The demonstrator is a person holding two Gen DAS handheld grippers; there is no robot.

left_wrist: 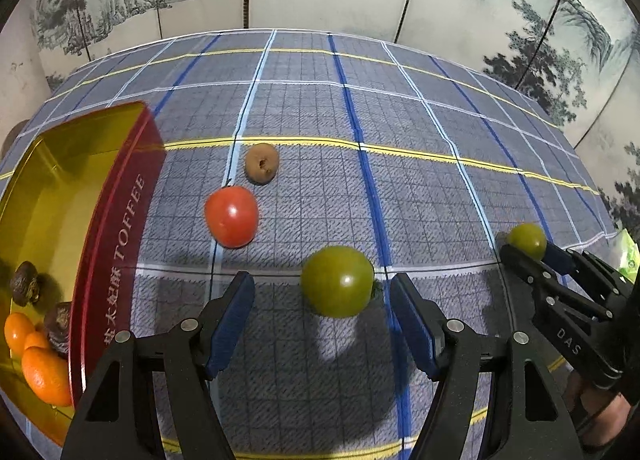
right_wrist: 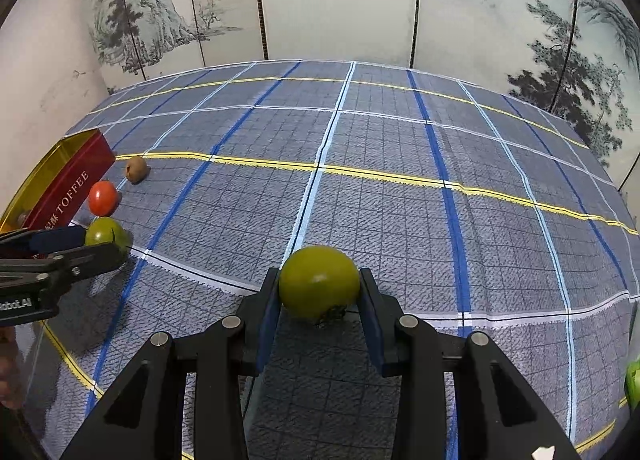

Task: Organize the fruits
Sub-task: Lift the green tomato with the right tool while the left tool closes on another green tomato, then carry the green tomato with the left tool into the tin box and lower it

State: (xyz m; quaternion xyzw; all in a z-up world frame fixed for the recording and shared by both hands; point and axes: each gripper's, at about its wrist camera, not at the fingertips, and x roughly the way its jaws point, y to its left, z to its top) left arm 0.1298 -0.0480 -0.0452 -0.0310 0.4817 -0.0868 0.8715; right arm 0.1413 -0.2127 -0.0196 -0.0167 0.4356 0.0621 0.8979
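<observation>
The desk [right_wrist: 400, 148], under a blue plaid cloth w/ yellow and white lines, carries everything. At its left edge sits the red toffee tin [left_wrist: 120, 228], lid off, gold inside, already holding oranges [left_wrist: 44, 372] and a couple of dark brown fruits [left_wrist: 24, 284].

Left claw [left_wrist: 322, 316] is released: jaws stand wide, and a green tomato [left_wrist: 338, 280] lies on the cloth just ahead of them, nearer the right pad, not touched by either. Right claw [right_wrist: 318, 312] is clenched on a second green tomato [right_wrist: 319, 280]; both blue pads press its sides, stem end down. In the left view that tomato sits at the claw tips well right of the tin.

Still loose on the cloth, beside the tin's long wall: a red tomato [left_wrist: 231, 216] and, just beyond it, a small brown fruit [left_wrist: 262, 163].

Step in hand, judged: right side carries its tomato to the tin while left lines up on the other green one. To do it well, left should centre the fruit between the pads before closing, since it's off to one side now; close gently, skin's smooth and round so it may squirt out. Right needs to clear the tin wall, then drop into bare gold floor, not on the oranges.

Pose: both claws point steeply down and fwd at the cloth, side by side, left one closer to the tin.
</observation>
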